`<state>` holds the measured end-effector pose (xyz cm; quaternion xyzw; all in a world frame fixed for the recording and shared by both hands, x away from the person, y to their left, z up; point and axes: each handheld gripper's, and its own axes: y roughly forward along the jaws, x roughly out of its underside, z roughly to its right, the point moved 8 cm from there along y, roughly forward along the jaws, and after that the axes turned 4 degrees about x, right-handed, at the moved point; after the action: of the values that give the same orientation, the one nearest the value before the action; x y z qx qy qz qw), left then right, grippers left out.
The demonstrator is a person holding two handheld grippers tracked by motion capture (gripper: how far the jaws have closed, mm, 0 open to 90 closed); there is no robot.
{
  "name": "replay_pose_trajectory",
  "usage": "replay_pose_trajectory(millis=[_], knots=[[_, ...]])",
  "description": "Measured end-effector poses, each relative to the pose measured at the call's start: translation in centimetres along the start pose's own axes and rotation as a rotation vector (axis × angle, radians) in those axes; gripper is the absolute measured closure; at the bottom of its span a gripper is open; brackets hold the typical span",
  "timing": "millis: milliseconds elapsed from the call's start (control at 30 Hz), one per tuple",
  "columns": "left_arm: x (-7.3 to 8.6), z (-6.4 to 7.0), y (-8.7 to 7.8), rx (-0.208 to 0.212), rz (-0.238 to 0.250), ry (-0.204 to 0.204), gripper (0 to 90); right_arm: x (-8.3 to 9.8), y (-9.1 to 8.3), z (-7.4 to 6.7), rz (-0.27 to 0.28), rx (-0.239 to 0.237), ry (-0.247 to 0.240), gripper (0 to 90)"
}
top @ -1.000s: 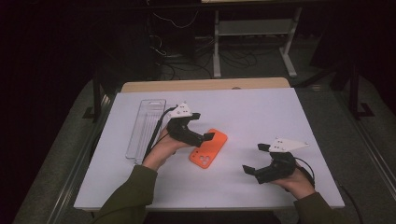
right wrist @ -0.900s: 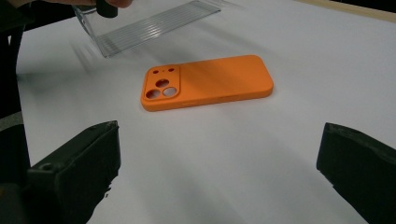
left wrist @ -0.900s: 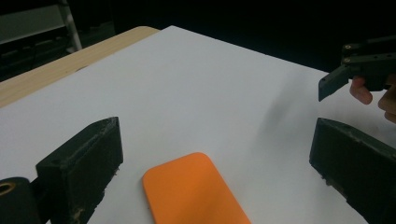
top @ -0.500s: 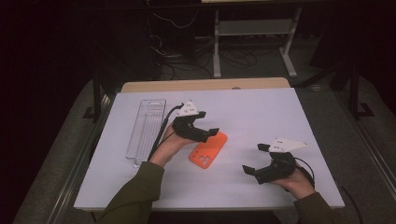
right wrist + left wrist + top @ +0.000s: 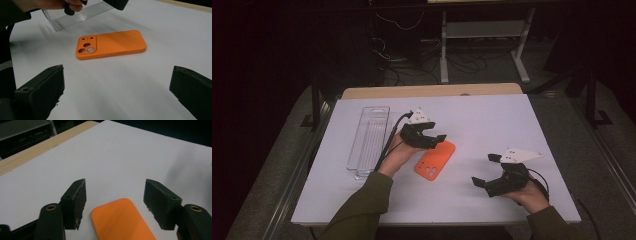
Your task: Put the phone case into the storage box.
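Observation:
An orange phone case (image 5: 435, 160) lies flat on the white table (image 5: 492, 120), camera holes toward the person. My left gripper (image 5: 438, 141) hovers low over its far end. In the left gripper view the case (image 5: 122, 220) has its rounded end between the two pads, with a gap on each side; the jaws (image 5: 115, 185) have just been closing and touch nothing. My right gripper (image 5: 484, 170) rests wide open at the front right, apart from the case. Its own view looks across bare table at the case (image 5: 112, 44) between its spread jaws (image 5: 117, 75).
A clear ribbed plastic tray (image 5: 369, 140) lies lengthwise on the left, just beyond the left hand, and appears again (image 5: 80, 16) in the right gripper view. A wooden strip (image 5: 432, 91) borders the far edge. Dark floor and cables lie beyond.
The left gripper has shifted right and lower over the case's far end, and its jaws stand narrower. The right gripper and the case have stayed put.

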<state>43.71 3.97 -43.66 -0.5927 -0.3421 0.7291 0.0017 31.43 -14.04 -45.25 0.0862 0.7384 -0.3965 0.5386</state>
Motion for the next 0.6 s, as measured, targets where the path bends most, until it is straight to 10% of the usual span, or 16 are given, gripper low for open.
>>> replay_pose_trajectory(millis=[600], knots=[[2.3,-2.9,2.3,-0.124,-0.117,-0.078,74.5,0.0,-0.1,0.0,0.003,-0.001,0.003,0.0]])
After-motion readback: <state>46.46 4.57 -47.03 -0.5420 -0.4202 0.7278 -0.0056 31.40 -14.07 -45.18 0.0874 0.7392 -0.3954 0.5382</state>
